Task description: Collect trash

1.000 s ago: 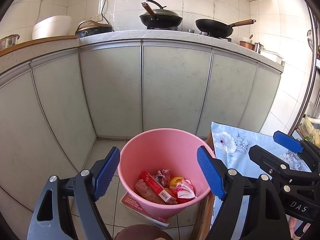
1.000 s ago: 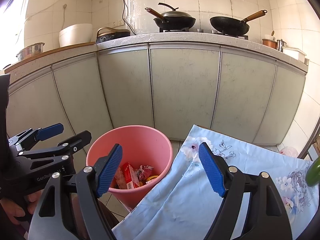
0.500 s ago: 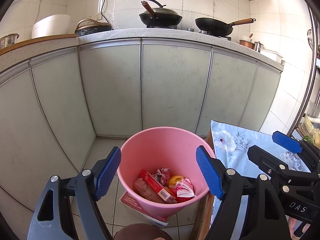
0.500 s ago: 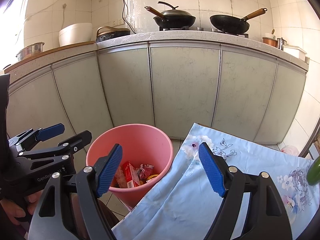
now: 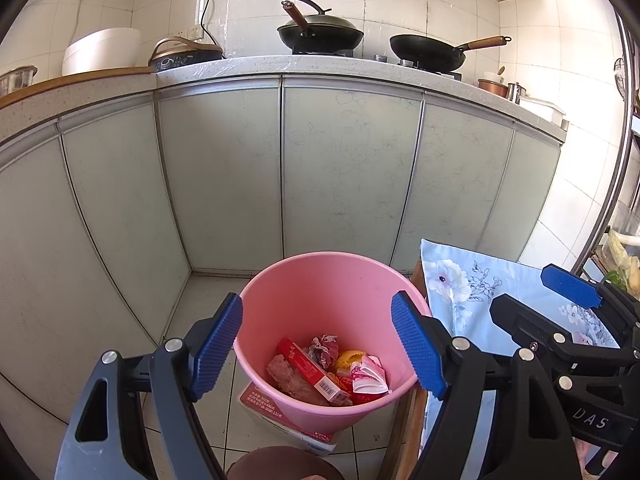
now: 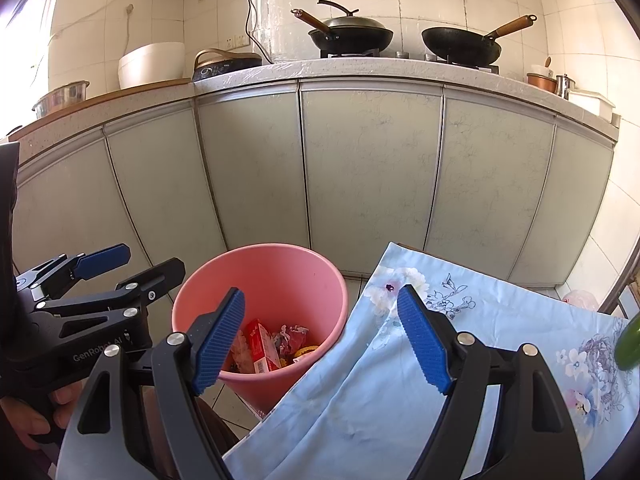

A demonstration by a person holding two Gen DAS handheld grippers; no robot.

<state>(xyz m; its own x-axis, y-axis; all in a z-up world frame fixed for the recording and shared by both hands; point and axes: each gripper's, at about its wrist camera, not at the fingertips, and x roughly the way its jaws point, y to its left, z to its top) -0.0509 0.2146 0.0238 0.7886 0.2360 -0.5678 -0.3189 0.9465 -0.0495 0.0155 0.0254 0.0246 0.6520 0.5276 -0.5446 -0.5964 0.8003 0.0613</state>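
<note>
Little has shifted since a second ago: the left gripper [image 5: 318, 346] is held spread and empty above the pink bin [image 5: 320, 276], where wrappers [image 5: 366, 374] are piled, while the right gripper [image 6: 320, 338] is kept equally wide over the floral cloth [image 6: 500, 320].

White tiled walls [image 5: 460, 4] rise behind a speckled stone counter [image 5: 248, 68] that curves across the far side of the kitchen. Below it runs a row of pale grey-green cabinet doors [image 5: 340, 168], scuffed and framed in metal. The floor [image 5: 208, 292] is light tile with dark grout lines. On the far wall a socket [image 6: 235, 41] has a black cord [image 6: 251, 12] hanging from a second plug above. Strong daylight enters from both sides — bleaching the left edge in the right wrist view, and brightening the right-hand tiles [image 5: 576, 60] in the left wrist view.
</note>
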